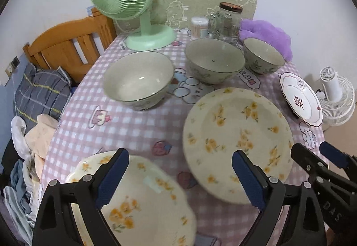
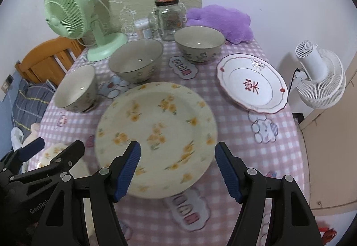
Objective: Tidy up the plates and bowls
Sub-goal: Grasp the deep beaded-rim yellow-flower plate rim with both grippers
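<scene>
Your left hand-held gripper (image 1: 179, 175) hangs above the worktop (image 1: 125, 125) with jaws wide apart, gripping nothing; a yellow-flowered plate (image 1: 142, 199) lies directly beneath its left finger, blurred; a second, larger flowered plate (image 1: 236, 141) sits just ahead and to the right of it; your right hand-held gripper (image 2: 177, 171) also stands open and empty, its fingers straddling the near edge of that larger plate from above, contact not discernible; beyond it three bowls: left bowl (image 2: 75, 88), middle bowl (image 2: 136, 60), far bowl (image 2: 199, 42); white plate with red mark (image 2: 252, 83) ahead to the right; green fan (image 2: 67, 18) far left.
</scene>
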`<state>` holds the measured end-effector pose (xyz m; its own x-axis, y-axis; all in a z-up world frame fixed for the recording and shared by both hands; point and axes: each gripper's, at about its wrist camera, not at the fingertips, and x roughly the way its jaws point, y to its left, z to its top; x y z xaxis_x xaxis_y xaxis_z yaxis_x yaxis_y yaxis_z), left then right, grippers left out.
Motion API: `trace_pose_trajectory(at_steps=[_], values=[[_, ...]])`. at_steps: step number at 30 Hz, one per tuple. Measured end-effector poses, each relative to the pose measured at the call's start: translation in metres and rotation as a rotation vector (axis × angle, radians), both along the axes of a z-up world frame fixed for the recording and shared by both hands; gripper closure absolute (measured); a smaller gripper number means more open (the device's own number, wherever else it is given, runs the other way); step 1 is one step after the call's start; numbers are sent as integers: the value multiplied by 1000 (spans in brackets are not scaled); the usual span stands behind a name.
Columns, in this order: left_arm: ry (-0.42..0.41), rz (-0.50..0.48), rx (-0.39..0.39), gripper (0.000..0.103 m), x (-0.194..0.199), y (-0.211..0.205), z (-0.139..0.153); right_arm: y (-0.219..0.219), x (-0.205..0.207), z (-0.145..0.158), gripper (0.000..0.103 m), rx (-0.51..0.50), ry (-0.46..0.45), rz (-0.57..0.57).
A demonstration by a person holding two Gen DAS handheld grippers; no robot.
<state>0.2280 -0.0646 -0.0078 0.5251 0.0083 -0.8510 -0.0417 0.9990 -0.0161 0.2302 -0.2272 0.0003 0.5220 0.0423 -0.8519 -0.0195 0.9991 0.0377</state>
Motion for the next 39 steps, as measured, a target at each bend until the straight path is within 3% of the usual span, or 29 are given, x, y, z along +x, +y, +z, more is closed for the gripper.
trace_pose_trajectory(at_steps=[13, 24, 31, 39], values=[[45, 26, 53, 12, 53, -35, -52, -31, 68, -48, 31, 37, 49, 23], [102, 4, 42, 19, 80, -45, -85, -27, 90, -82, 31, 33, 91, 6], [93, -11, 35, 23, 79, -42, -85, -27, 92, -87, 32, 53, 82, 25], [110, -42, 14, 29, 79, -35, -84, -24, 92, -89, 46, 33, 102, 62]])
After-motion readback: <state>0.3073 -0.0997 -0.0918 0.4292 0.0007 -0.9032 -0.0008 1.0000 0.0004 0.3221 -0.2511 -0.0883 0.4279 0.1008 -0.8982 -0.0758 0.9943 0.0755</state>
